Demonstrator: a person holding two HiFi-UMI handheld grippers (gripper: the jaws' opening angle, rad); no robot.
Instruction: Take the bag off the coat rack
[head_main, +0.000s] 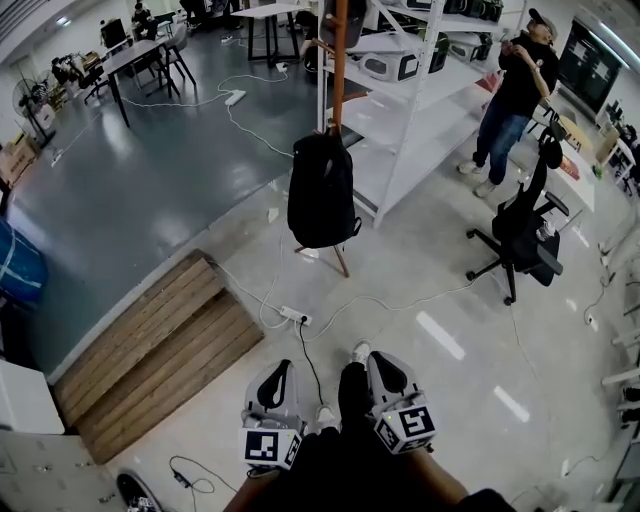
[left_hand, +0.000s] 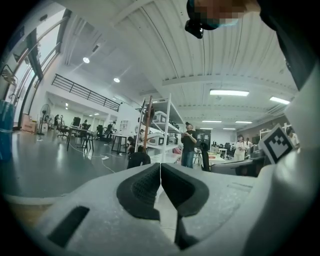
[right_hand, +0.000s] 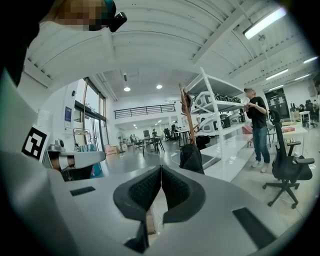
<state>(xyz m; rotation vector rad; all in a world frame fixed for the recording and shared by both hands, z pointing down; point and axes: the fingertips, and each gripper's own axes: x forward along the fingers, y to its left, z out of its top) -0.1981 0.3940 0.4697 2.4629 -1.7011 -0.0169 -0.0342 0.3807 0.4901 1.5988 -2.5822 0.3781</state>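
A black backpack hangs on a wooden coat rack some way ahead of me, beside white shelving. It shows small in the left gripper view and larger in the right gripper view, where the coat rack pole rises above it. My left gripper and right gripper are held low and close to my body, far short of the bag. Both are shut with nothing between their pads, as seen for the left gripper and the right gripper.
White shelving stands right of the rack. A person stands by it, near a black office chair. A power strip and cables lie on the floor ahead. A wooden pallet lies at left. Desks stand farther back.
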